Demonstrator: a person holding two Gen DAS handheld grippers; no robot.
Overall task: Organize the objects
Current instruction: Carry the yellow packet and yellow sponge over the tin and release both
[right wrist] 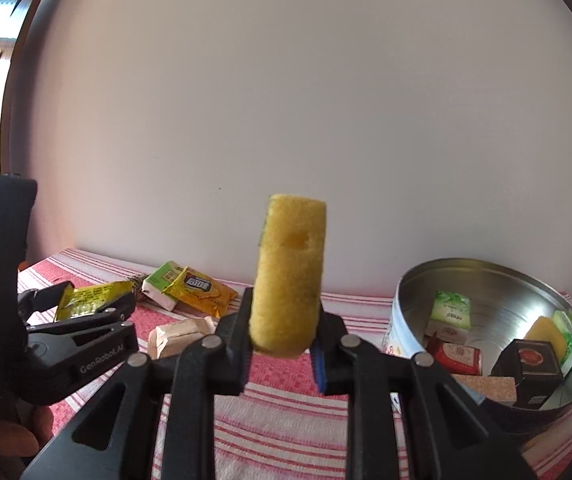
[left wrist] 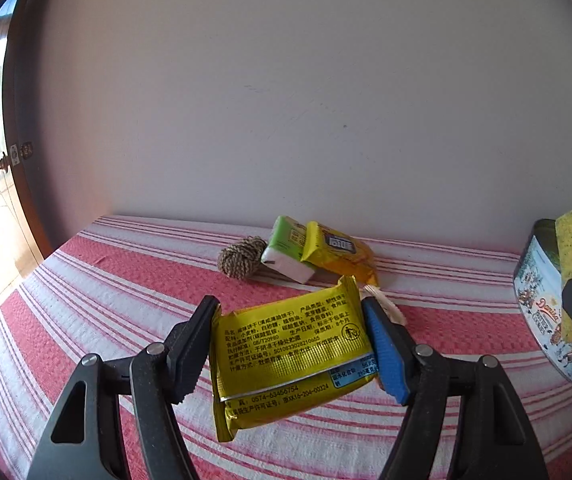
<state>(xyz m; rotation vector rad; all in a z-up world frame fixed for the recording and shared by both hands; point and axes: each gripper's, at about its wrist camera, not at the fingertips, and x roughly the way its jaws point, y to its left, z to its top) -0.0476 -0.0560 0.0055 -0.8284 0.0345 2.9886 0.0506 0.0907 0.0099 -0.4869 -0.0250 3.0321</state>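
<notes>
Sorting is approx. half done, judging by the layout: the round metal tin (right wrist: 498, 280) at my right already holds several small boxes and packets, incl. a green carton (right wrist: 450, 312), a red pack (right wrist: 457, 356) and a black box (right wrist: 532, 364). Left on the striped cloth (left wrist: 133, 276): a green-and-white tissue pack (left wrist: 286, 250), an orange-yellow sachet (left wrist: 342, 256) leaning on it, a beige wrapped item (right wrist: 177, 336) and a twine ball (left wrist: 241, 258).

My right gripper (right wrist: 281, 354) is clamped on a yellow sponge (right wrist: 288, 276), raised above the cloth just left of the tin; its long axis stands near vertical, top end tilted slightly right.

My left gripper (left wrist: 290, 344) squeezes a yellow snack packet (left wrist: 290, 356) by its short edges, held above the cloth. Long axis runs finger to finger, right end higher; printed back faces the cam.
</notes>
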